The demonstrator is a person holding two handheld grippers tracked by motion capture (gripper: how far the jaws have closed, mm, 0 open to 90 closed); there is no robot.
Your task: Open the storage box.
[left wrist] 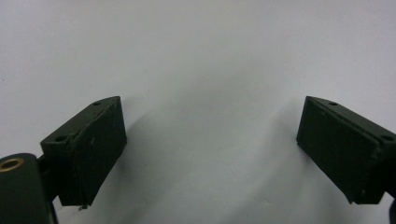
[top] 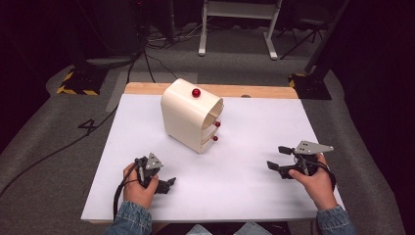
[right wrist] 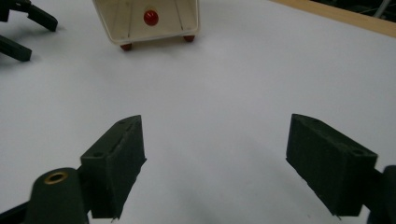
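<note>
A white-topped rectangular counter [top: 235,147] with a pale wooden strip along its far edge is being viewed from above. A small cream-coloured plastic drawer cabinet with rounded corners [top: 188,115] is standing upright on the counter, toward its far-left part, well apart from both grippers. A round red knob [top: 196,92] is being carried on its top face, and two further red knobs [top: 217,131] are being shown on its drawer fronts, which are facing toward the right side of the counter. The drawers are being seen closed in the high view, so their contents cannot be told.

In the right gripper view, the cabinet's front [right wrist: 147,18] is being seen at the top edge, with one red knob and two small red feet at its base resting on the counter surface.

The left gripper [top: 164,185] is being held in the person's left hand [top: 139,188] near the front-left of the counter, low over the surface. Its fingers [left wrist: 86,149] are being kept wide apart, with nothing between them.

The right gripper [top: 280,159] is being held in the right hand [top: 315,181] near the front-right, pointing leftward. Its fingers [right wrist: 116,161] are likewise being kept wide apart and holding nothing, with bare counter between them.
</note>
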